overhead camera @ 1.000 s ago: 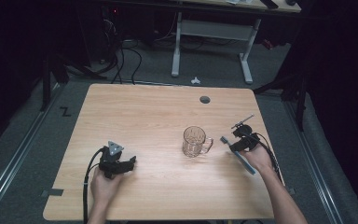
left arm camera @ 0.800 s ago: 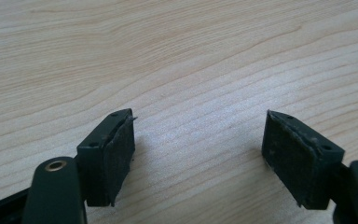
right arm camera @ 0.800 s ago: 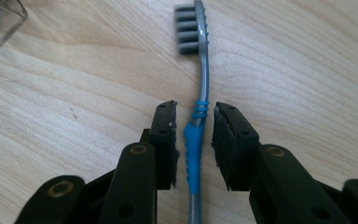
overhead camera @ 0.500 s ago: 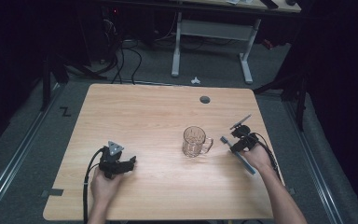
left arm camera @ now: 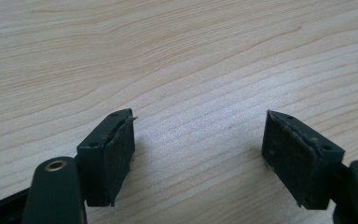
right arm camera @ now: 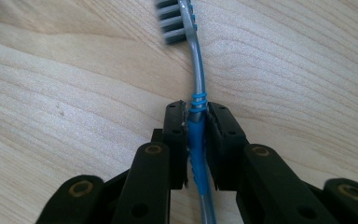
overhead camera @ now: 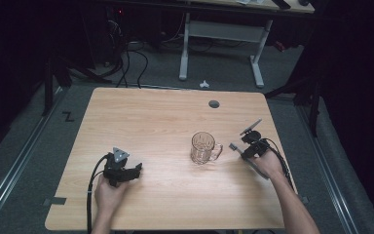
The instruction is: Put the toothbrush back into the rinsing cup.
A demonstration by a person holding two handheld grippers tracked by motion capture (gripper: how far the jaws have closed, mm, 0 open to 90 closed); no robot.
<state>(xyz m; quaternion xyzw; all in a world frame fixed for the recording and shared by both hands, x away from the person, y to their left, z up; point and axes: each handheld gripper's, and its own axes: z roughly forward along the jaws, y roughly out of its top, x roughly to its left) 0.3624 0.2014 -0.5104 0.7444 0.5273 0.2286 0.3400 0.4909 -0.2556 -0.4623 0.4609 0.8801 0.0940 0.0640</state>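
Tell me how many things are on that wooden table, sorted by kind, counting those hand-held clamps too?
Glass mug: 1
Toothbrush, grey and blue, clamped in the right gripper: 1
Grippers: 2, the right one and the left gripper, whose jaws are open over bare wood
Total: 4

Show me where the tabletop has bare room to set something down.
Bare: the whole far half of the table up to the cable hole, and the middle between left gripper and glass mug. Crowded: the right side, where the right gripper grips the toothbrush beside the mug.
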